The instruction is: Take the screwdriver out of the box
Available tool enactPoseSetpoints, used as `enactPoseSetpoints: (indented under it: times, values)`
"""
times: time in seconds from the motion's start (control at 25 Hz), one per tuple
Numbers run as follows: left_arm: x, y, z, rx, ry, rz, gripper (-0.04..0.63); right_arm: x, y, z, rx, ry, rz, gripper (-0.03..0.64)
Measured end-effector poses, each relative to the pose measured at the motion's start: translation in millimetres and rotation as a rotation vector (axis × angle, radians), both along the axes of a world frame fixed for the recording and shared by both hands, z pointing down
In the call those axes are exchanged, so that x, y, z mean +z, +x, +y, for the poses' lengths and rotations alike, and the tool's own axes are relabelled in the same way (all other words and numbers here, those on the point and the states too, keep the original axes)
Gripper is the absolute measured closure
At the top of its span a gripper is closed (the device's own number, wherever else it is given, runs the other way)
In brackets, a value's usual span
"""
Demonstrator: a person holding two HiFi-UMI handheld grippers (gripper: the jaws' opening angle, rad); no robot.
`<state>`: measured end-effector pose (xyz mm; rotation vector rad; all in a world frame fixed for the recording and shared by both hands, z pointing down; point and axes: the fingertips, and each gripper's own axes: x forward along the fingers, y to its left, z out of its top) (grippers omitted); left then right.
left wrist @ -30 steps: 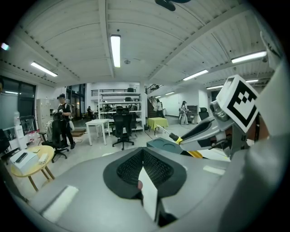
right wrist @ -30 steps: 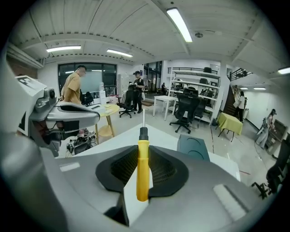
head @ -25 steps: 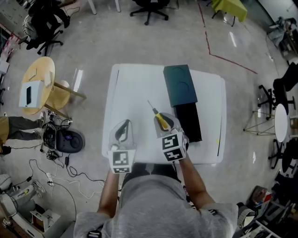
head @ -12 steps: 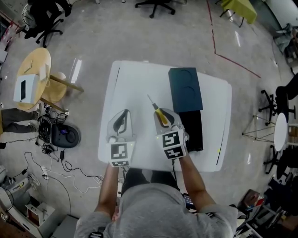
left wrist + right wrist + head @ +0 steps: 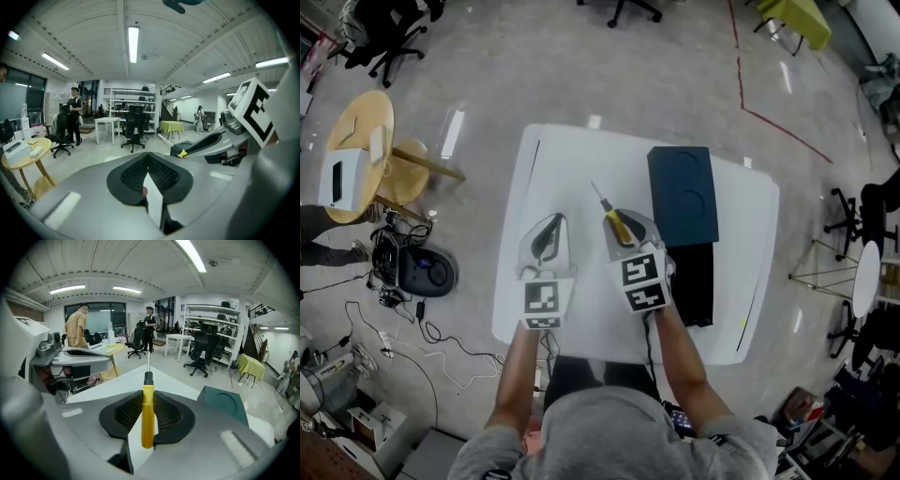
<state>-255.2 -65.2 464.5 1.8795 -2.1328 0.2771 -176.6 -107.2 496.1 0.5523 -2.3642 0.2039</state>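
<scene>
Jaws of right gripper (image 5: 147,397) clamp screwdriver (image 5: 147,420); left gripper (image 5: 149,157) — together, empty.

Bright ceiling-lit, fisheye-warped, sharp frames

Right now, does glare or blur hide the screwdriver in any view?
No. Head view: sharp; glare streaks on the floor only, screwdriver clear against the white table. Right gripper view: fisheye bending at the edges, yellow handle crisp between the jaws. Left gripper view: same bending, ceiling lamp blown out.
</scene>
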Motion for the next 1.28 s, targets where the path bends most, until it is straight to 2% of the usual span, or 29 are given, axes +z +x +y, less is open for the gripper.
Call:
enactPoseSetpoints:
  times: [0.68,1.04,1.28]
  values:
    - [87,-42,-51,-0.024,-0.059,0.026,0.583,94,-45,-60,0.022,-0.065,0.095,0.538]
    - [104,-45,-61,-0.036,-0.063,0.071,0.583,117,-55,-68,-0.011,-0.091,0.171,0.537]
    - [108,-45,-63,-0.040,-0.058,0.071,0.583,126,-56,-69,-0.010,-0.108,0.167,0.537]
